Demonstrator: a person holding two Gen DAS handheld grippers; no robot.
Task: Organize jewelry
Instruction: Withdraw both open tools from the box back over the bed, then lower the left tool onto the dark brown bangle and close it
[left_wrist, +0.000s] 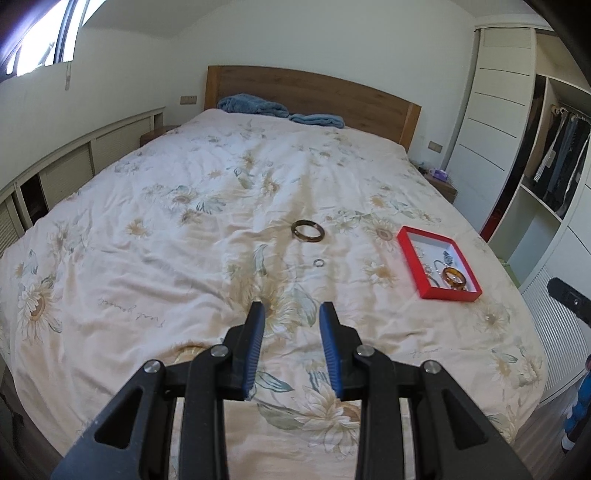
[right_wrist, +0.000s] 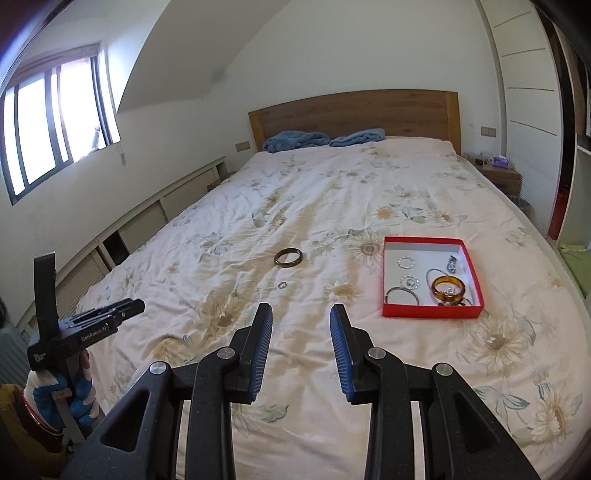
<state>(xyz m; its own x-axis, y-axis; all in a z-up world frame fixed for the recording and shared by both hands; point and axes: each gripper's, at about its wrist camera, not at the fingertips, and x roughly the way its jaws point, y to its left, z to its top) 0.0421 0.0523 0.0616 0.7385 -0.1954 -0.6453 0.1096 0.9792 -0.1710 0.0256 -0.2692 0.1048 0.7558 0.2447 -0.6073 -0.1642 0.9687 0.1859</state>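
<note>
A dark bangle (left_wrist: 307, 231) (right_wrist: 288, 256) lies on the floral bedspread, with a small silver ring (left_wrist: 318, 262) (right_wrist: 282, 284) just in front of it. To their right sits a red box (left_wrist: 410, 254) (right_wrist: 430, 311) with a white inside, holding an amber bangle (left_wrist: 454, 277) (right_wrist: 448, 289) and several silver pieces. My left gripper (left_wrist: 291, 314) hangs over the near part of the bed, open, nothing between its blue pads. My right gripper (right_wrist: 301, 317) is likewise open and empty, short of the ring. The left tool (right_wrist: 85, 325) shows at the right wrist view's left edge, held by a gloved hand.
A wooden headboard (left_wrist: 314, 88) and two blue folded towels (right_wrist: 295, 140) are at the far end. Low cabinets line the left wall (left_wrist: 74, 162). A wardrobe with hanging clothes (left_wrist: 557, 166) and a nightstand (right_wrist: 498, 173) stand at the right.
</note>
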